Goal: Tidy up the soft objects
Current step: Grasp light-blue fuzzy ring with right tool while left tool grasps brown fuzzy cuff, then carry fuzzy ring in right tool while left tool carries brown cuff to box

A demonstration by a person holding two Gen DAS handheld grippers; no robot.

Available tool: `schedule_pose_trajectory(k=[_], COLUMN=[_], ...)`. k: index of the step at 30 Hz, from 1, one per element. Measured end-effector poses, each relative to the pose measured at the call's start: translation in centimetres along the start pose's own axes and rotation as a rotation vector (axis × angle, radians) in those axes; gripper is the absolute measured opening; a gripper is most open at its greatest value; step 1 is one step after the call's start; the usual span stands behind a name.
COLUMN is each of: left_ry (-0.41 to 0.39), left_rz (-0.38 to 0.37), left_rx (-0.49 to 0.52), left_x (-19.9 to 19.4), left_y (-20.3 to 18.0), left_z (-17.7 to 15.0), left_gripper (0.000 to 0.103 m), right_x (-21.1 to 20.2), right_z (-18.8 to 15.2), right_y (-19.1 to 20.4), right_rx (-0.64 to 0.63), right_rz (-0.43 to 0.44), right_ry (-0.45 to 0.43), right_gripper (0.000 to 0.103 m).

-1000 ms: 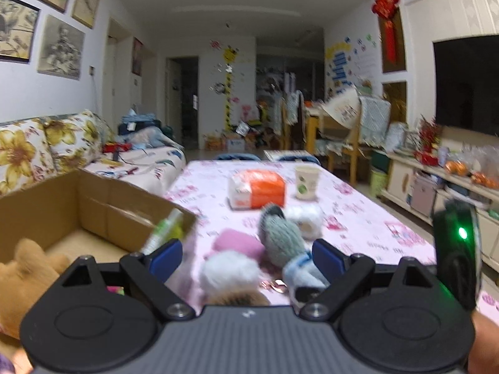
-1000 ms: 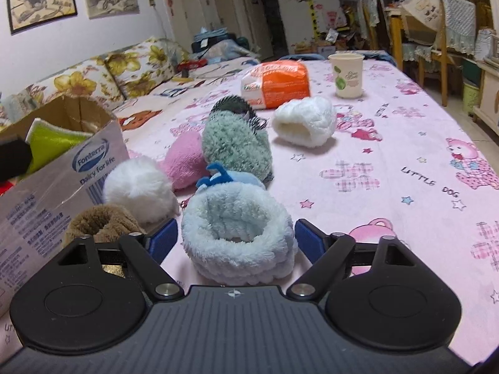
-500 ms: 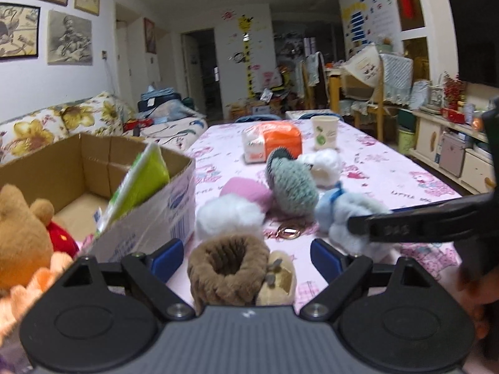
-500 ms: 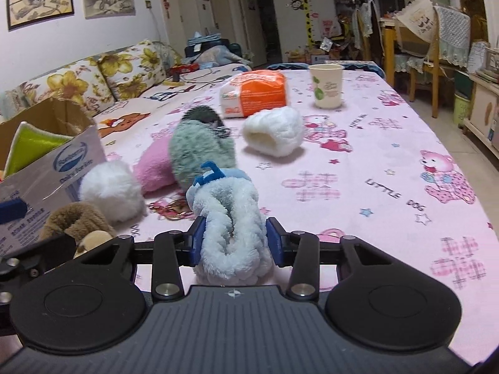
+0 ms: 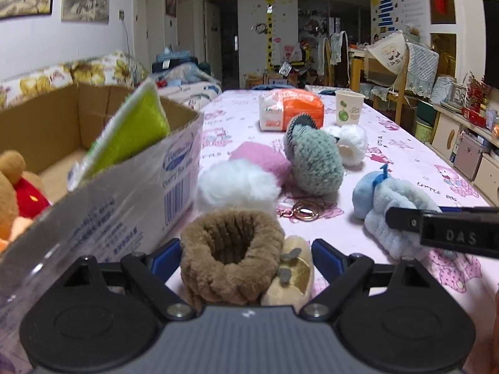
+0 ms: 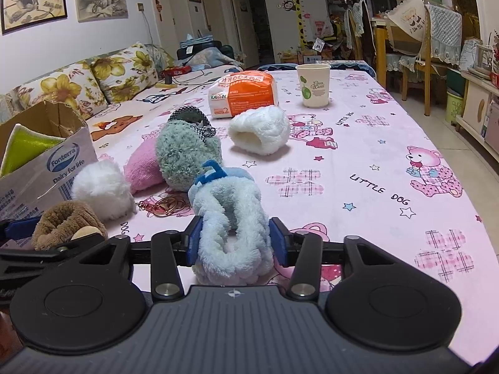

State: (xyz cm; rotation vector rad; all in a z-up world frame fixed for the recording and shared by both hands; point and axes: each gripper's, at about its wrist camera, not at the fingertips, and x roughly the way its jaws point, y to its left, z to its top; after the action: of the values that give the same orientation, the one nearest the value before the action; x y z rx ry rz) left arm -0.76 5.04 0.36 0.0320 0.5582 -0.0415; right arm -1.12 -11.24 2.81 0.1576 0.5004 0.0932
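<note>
My right gripper is shut on a light blue fluffy slipper, squeezing it on the pink tablecloth; the slipper also shows in the left wrist view. My left gripper is open around a brown fluffy slipper with a beige toe, not squeezing it; the brown slipper also shows in the right wrist view. A white fluffy slipper, a pink one, a grey-green one and another white one lie further back. A cardboard box stands left.
The box holds a teddy bear and a green cloth. A key ring lies between the slippers. An orange tissue pack and a paper cup stand at the far end. A sofa runs along the left.
My right gripper closed on the light blue slipper and squeezed it flat. My left gripper moved down and forward from above the box until the brown slipper lay between its fingers.
</note>
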Motion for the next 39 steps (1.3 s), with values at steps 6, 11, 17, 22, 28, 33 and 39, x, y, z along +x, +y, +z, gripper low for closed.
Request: schedule_pose_trajectory(k=[6,11,17,22,28,33,39], left_ry=[0.03,0.031,0.035,0.036,0.01,-0.025,-0.064], left_rz=[-0.031,-0.061,-0.088,-0.109,-0.132,-0.15,-0.174], left_rx=[-0.021,-0.019,-0.022,-0.03,-0.04,-0.05,-0.074], left_x=[0.7,0.4,0.3,-0.1,-1.0,-2.0,-3.1], left_y=[0.2,0.3,0.2,0.3,0.4,0.7,1.3], left_z=[0.2,0.4,0.6,0.8,1.1,1.7,2.2], left_gripper=[0.079,0.064,0.051,0.047,0.047,0.047,0.047], right_x=[0.3,0.6,1.1,1.1,1.1,0.8,0.5], right_z=[0.1,0.3,0.3,0.4,0.4,0.4,0.4], right_y=[-0.1,-0.1,0.5,0.8,0.9,0.8,1.1], right_rx=[0.004,0.01,-0.027,-0.057,-0.044,-0.019,-0.006], right_rz=[-0.007,-0.02,-0.019,-0.028,-0.036,-0.04,-0.036], right_ry=[0.001,0.002,0.025,0.018,0.011,0.011,-0.001], right_gripper=[0.077,0.085,0.068,0.058,0.05,0.045,0.04])
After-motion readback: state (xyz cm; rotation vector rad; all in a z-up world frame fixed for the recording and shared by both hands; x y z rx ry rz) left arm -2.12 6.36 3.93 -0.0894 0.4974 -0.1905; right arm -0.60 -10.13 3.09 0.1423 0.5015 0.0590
